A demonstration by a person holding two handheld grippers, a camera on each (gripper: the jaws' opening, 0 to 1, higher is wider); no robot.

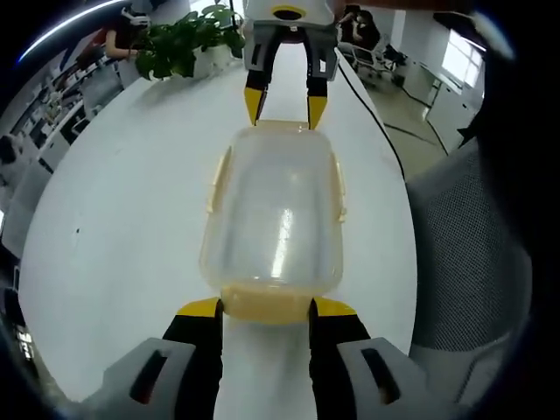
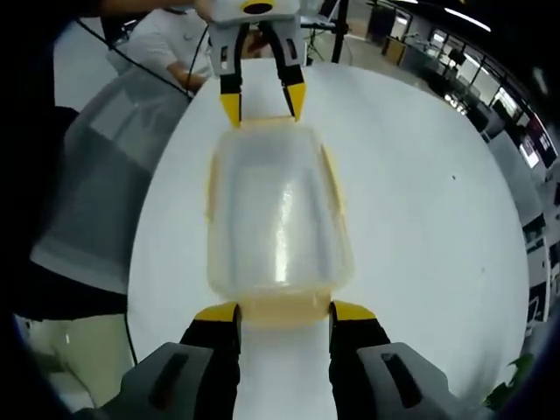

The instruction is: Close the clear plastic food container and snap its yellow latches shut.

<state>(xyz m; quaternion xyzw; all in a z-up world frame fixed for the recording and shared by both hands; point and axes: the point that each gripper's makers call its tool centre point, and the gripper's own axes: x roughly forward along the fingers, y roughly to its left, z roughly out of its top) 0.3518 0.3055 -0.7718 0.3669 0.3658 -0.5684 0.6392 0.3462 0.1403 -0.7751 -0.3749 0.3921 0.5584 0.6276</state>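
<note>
left gripper had its yellow-tipped jaws spread, one at each corner of the near yellow end latch of the clear rectangular plastic food container. right gripper stood the same way at the opposite yellow end latch, jaws apart. the container lay lid-on along the middle of the white oval table, its long-side latches flat against the walls. a green potted plant stood at the table's far end, a grey mesh chair was beside the table, and office desks lay beyond.
</note>
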